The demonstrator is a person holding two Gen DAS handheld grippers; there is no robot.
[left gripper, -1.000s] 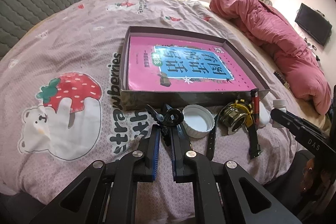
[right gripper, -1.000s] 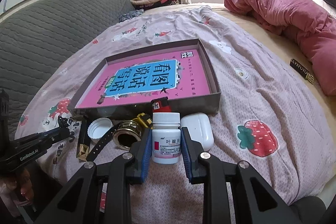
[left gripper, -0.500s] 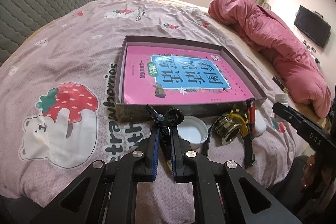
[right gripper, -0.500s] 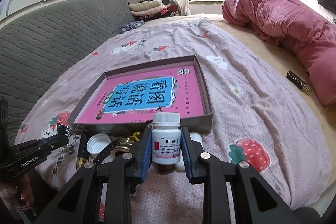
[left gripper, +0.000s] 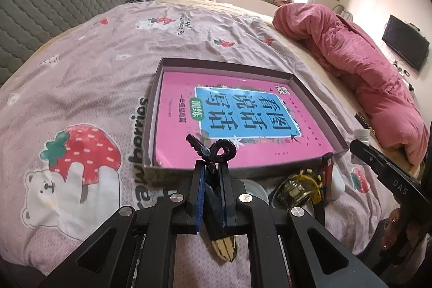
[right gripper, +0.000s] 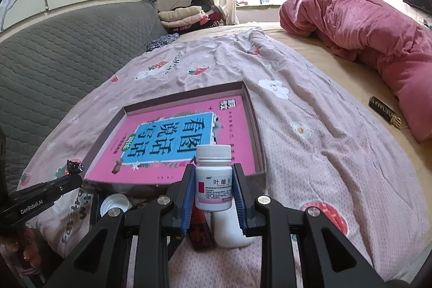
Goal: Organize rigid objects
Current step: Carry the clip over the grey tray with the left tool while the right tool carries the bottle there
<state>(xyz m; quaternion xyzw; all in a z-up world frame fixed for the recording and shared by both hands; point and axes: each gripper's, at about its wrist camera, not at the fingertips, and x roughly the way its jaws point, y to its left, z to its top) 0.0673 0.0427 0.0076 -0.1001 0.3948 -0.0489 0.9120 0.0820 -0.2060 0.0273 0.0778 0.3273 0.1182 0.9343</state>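
The white pill bottle [right gripper: 213, 180] sat clamped upright in the right hand-held gripper [right gripper: 213, 189], the left hand-held gripper [left gripper: 211, 177] pinching a black hair clip [left gripper: 216, 153] above the bed [left gripper: 81, 72].

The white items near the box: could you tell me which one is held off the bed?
The pill bottle, clamped in the right gripper; the white cap lies on the bedspread.
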